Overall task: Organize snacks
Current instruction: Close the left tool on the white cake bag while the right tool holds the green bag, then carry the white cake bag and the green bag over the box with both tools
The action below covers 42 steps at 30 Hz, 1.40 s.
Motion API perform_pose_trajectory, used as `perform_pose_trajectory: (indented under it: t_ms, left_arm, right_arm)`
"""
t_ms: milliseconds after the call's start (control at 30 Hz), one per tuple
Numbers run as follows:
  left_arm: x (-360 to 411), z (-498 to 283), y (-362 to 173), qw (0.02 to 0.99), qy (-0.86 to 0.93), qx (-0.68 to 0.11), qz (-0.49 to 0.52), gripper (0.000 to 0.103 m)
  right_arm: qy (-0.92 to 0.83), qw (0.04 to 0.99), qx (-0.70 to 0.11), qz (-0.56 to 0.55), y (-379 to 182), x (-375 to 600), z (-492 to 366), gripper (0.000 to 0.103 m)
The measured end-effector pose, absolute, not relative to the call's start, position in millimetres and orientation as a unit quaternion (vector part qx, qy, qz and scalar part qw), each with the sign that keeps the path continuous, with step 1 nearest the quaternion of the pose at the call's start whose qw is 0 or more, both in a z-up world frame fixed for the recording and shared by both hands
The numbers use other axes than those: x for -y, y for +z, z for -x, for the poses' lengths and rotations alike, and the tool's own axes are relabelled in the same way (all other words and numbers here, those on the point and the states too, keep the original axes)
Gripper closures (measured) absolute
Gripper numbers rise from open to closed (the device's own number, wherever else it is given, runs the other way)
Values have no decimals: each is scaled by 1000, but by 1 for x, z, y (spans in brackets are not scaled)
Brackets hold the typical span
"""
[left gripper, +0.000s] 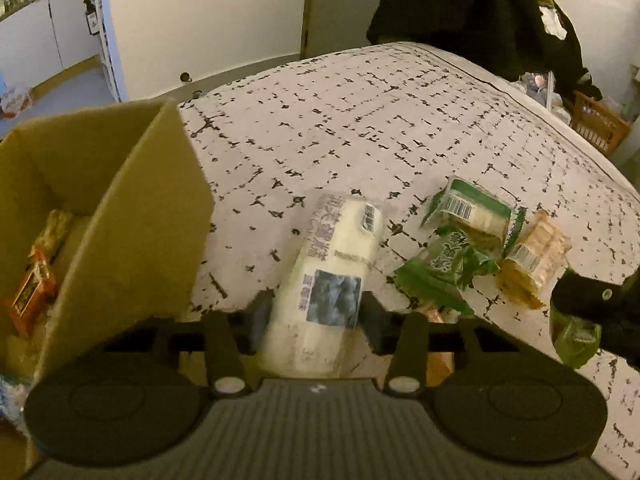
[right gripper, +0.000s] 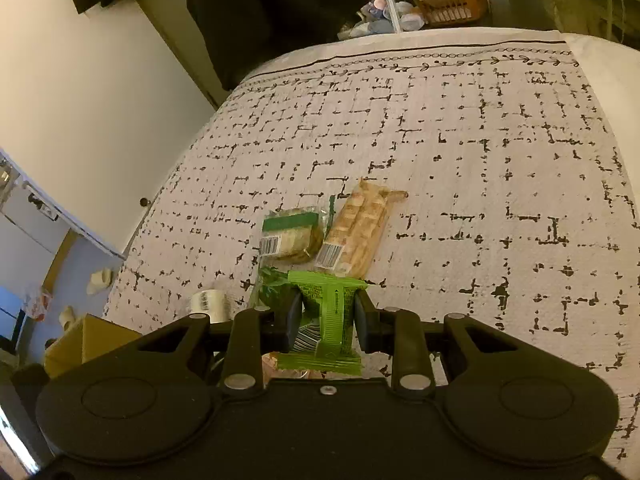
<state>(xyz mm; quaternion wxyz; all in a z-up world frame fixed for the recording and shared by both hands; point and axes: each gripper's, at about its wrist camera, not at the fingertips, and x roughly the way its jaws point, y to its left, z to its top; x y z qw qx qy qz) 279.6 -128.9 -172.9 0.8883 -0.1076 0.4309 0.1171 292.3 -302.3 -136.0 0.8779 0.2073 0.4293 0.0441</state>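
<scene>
- Your left gripper (left gripper: 312, 316) pinches the white pack (left gripper: 324, 276) near its lower end, beside the box (left gripper: 132, 220); it could swing or slip.
- Your right gripper (right gripper: 328, 320) squeezes a green pack (right gripper: 332, 312); the thin wrapper may slide out.

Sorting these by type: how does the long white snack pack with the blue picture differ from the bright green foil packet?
The long white snack pack is pale, tall and lies between the left gripper fingers; the bright green foil packet is shorter, vivid green and pinched in the right gripper. Both are sealed and barcoded.
</scene>
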Motion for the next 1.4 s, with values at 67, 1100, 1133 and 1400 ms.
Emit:
perform_pose_trajectory:
  t_ms: [67, 1100, 1133, 1400]
  left_arm:
    - [128, -276, -169, 889, 116, -428, 111, 69]
    - [66, -198, -61, 921, 112, -337, 160, 70]
    - [61, -195, -61, 921, 115, -336, 161, 70]
    - [30, -184, -65, 912, 139, -341, 181, 70]
  right_arm:
    - [48, 880, -427, -205, -134, 300, -292, 75]
    - [178, 906, -339, -182, -62, 245, -252, 75]
    - [182, 907, -336, -178, -60, 242, -250, 75]
    - [211, 911, -316, -160, -48, 216, -235, 75]
